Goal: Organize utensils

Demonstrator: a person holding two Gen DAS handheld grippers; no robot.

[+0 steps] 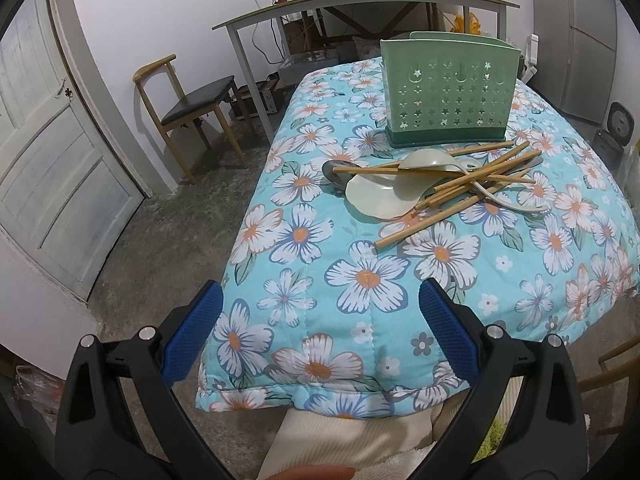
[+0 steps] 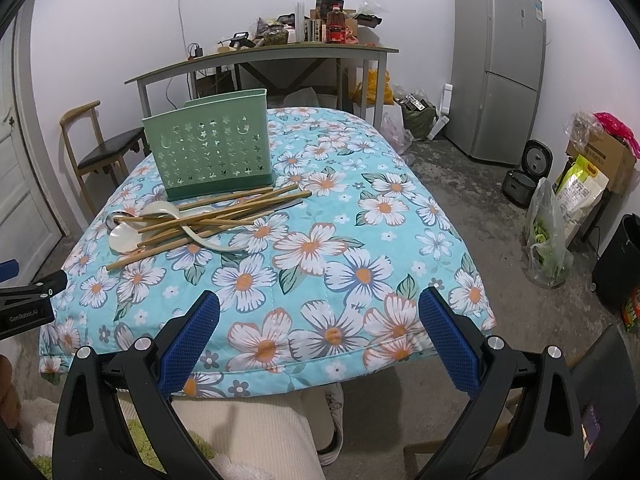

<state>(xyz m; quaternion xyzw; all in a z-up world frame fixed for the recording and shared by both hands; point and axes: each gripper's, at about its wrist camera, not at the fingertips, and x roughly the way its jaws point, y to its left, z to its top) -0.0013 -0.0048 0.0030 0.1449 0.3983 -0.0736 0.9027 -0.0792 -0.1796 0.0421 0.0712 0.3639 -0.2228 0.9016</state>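
Note:
A green perforated utensil holder (image 1: 448,96) (image 2: 212,152) stands upright on the far part of a table covered by a blue floral cloth (image 1: 360,280) (image 2: 340,248). In front of it lies a pile of several wooden chopsticks (image 1: 460,184) (image 2: 208,216) crossed over white ceramic spoons (image 1: 380,196) (image 2: 124,236) and a metal spoon (image 1: 334,174). My left gripper (image 1: 320,312) hangs open above the cloth's near edge, nothing between its blue pads. My right gripper (image 2: 320,316) is open too, over the near right part of the cloth, well short of the pile.
A wooden chair (image 1: 188,108) and a long side table (image 2: 260,60) with clutter stand behind. A fridge (image 2: 500,68), a rice cooker (image 2: 528,176) and bags (image 2: 552,236) sit at the right. A white door (image 1: 44,152) is at the left. The person's knees (image 2: 248,432) are under the near edge.

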